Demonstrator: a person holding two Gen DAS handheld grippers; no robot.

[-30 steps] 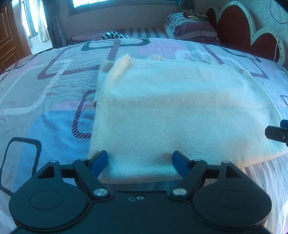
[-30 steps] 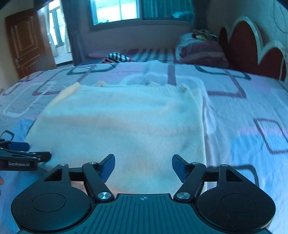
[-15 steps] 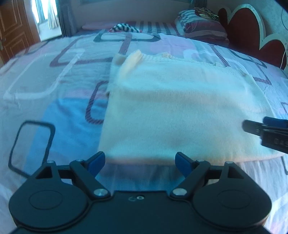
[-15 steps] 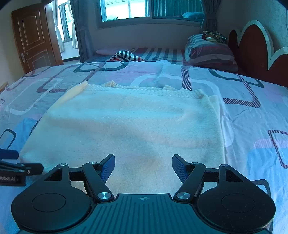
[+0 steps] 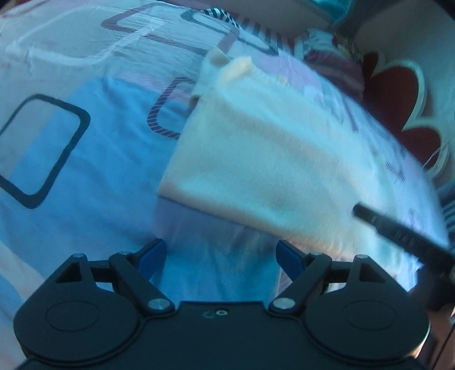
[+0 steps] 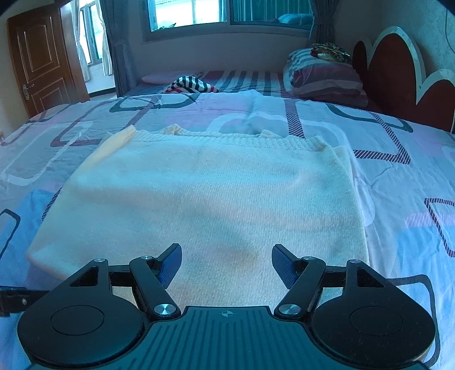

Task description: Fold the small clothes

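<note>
Since a second ago, the left tongs [image 5: 220, 257] have drawn back off the near edge of the cream knit sweater [image 6: 204, 199] and rolled, so the left wrist view now tilts and blurs; their blue pads, which stood over the sweater's near edge, now hang above bare bedsheet [image 5: 85, 176] just short of that edge. Their jaws stand wide apart with nothing between them. The right tongs [image 6: 226, 264] have shifted a little over the sweater and their gap looks unchanged: jaws apart, nothing clamped, blue pads poised over the sweater's near part.

The sweater lies flat in a rough rectangle on the patterned sheet, its ribbed band along the far side and a folded layer showing along its right edge. In the left wrist view it runs slantwise, its near left corner [image 5: 167, 190] just beyond the left pad, and one black finger of the right tongs [image 5: 398, 230] reaches in from the right over the sweater's near right part. In the right wrist view a dark piece of the left tool [image 6: 17, 298] sits at the lower left edge, beside the sweater's near left corner. Beyond are a striped pillow [image 6: 324, 74], a red scalloped headboard [image 6: 398, 82], a window [image 6: 227, 11] and a wooden door [image 6: 42, 59].
</note>
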